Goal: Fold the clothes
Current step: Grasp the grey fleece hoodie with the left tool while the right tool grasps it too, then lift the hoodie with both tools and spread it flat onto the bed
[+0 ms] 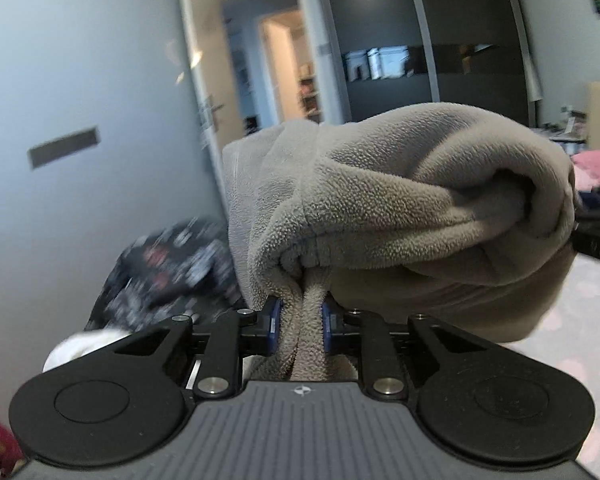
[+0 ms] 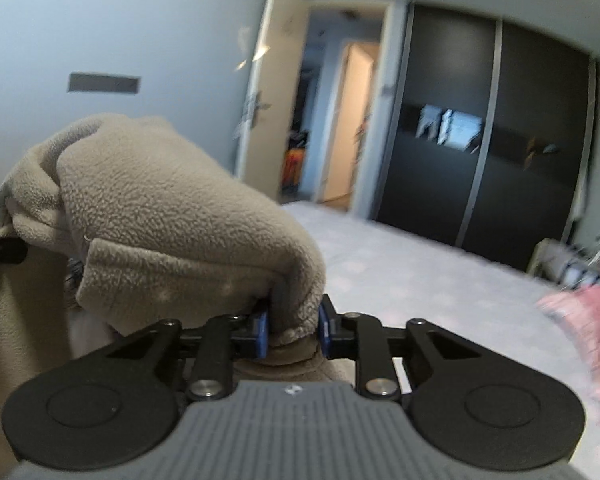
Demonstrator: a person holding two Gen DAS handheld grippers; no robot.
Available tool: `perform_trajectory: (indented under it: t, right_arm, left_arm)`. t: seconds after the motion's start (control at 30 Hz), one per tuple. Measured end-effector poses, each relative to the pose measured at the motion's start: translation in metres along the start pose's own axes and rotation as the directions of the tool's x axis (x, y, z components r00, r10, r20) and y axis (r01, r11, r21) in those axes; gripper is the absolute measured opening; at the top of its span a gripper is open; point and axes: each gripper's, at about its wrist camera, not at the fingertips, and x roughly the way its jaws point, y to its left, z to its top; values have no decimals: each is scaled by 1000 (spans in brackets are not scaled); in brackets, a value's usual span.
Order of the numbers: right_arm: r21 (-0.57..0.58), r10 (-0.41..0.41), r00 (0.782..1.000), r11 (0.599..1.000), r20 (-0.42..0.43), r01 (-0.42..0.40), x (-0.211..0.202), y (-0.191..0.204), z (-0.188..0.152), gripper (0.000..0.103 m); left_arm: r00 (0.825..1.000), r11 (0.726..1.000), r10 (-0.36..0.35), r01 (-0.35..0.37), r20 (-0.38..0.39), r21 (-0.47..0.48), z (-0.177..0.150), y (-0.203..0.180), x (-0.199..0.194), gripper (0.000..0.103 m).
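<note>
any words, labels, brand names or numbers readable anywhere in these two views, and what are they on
No readable text in either view.
Left claw body: a small round white emblem, no letters.
Right claw body: the same emblem, no letters.
Patterned dark cloth: too blurred to read.

I see dim, bluish room light; the doorway glows warmer. Backgrounds smear with motion blur. Fisheye bends the edges, corners dark.
</note>
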Motion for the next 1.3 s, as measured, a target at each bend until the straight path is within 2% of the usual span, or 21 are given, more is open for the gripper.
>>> perform_trajectory:
  t: [0.17,0.27,0.37,0.47,0.6,0.77,0.87,0.93,1.07,1.13,1.2,1.27,1.3]
  right_arm:
    - [-37,-108,994,993,24,108,-73,-62,26,24]
    - [-94,-116,993,989,-8,115,-115,-89,26,24]
    - [-137,-83,992,988,-91,70,-141,-105,5,24]
    - [-129,-31,979,992,-200,5,-150,-115,-30,25]
    - [-92,63,947,991,-316,-97,-147,-115,-87,26]
    - [6,213,913,974,-348,-225,-149,-103,-131,26]
    - [65,302,879,952,-368,-300,-155,-83,-154,26]
    - [94,349,848,935,-399,-341,-157,-66,-169,26]
    - [100,394,771,911,-501,-401,-165,-31,-211,26]
    - [88,400,734,901,-549,-425,-169,-15,-232,26]
    - [89,404,714,896,-572,-435,-170,-7,-241,26]
    - [79,406,715,893,-569,-444,-175,-12,-238,28]
    - [74,407,717,891,-566,-448,-177,-16,-235,32]
  left_arm:
    - [989,992,-123,122,88,12,33,-36,-44,17]
    - [975,981,-196,194,105,29,41,-55,-64,17]
    - [968,968,-245,242,55,62,33,-68,-63,17]
    - [959,957,-275,280,-71,77,9,-72,-37,16]
    - [951,954,-221,257,-217,156,-37,-83,-6,16]
    - [896,942,-191,282,-401,181,-88,-77,15,16]
    - [878,933,-158,282,-452,221,-109,-76,6,16]
    - [858,930,-158,296,-489,218,-116,-73,-2,17]
    - [789,906,-222,385,-572,179,-135,-62,-16,19]
    - [767,887,-242,424,-594,186,-141,-57,-27,22]
    - [756,869,-251,451,-605,204,-145,-53,-38,25]
    - [756,855,-266,471,-598,215,-144,-48,-51,32]
    - [758,850,-280,481,-589,216,-143,-46,-58,39]
